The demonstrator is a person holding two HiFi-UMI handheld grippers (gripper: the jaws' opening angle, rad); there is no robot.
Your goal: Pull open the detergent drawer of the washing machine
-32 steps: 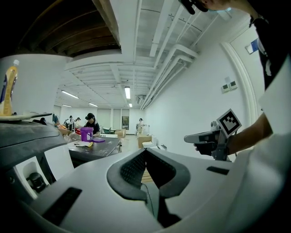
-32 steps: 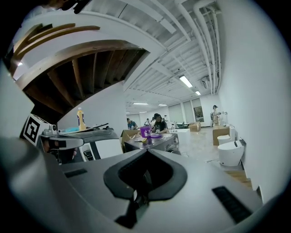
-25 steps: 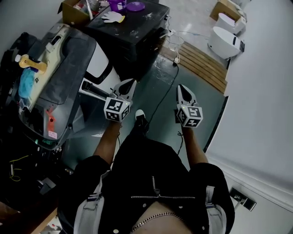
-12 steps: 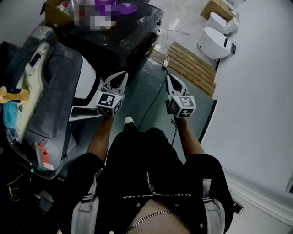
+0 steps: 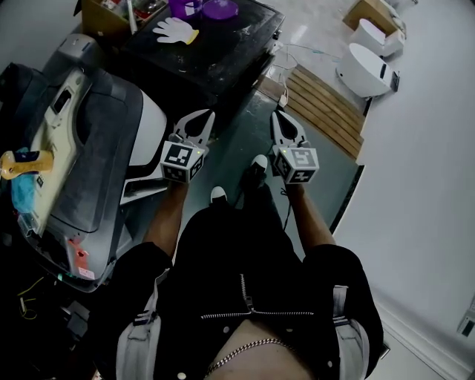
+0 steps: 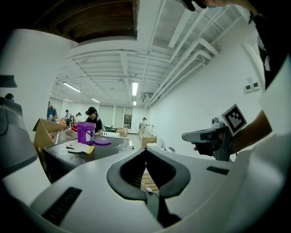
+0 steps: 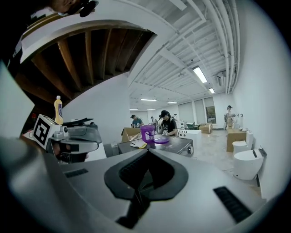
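In the head view a washing machine (image 5: 89, 156) with a grey top and white sides stands at the left; I cannot make out its detergent drawer. Both grippers are held side by side in the air over the grey-green floor, pointing away from the person. My left gripper (image 5: 202, 119) is shut and holds nothing; it hangs just right of the machine's white side. My right gripper (image 5: 280, 119) is also shut and empty. In the left gripper view the jaws (image 6: 145, 150) meet at their tips, and in the right gripper view the jaws (image 7: 148, 153) do too.
A black cabinet (image 5: 215, 52) ahead carries a purple bucket (image 5: 185, 7) and a white glove (image 5: 177, 30). Wooden slats (image 5: 326, 104) and white toilets (image 5: 367, 67) lie to the right by the white wall. A cable (image 5: 256, 159) runs across the floor. Several people stand far off.
Both grippers have moved forward along the floor toward the black cabinet, staying side by side. The person's feet have stepped forward under them.
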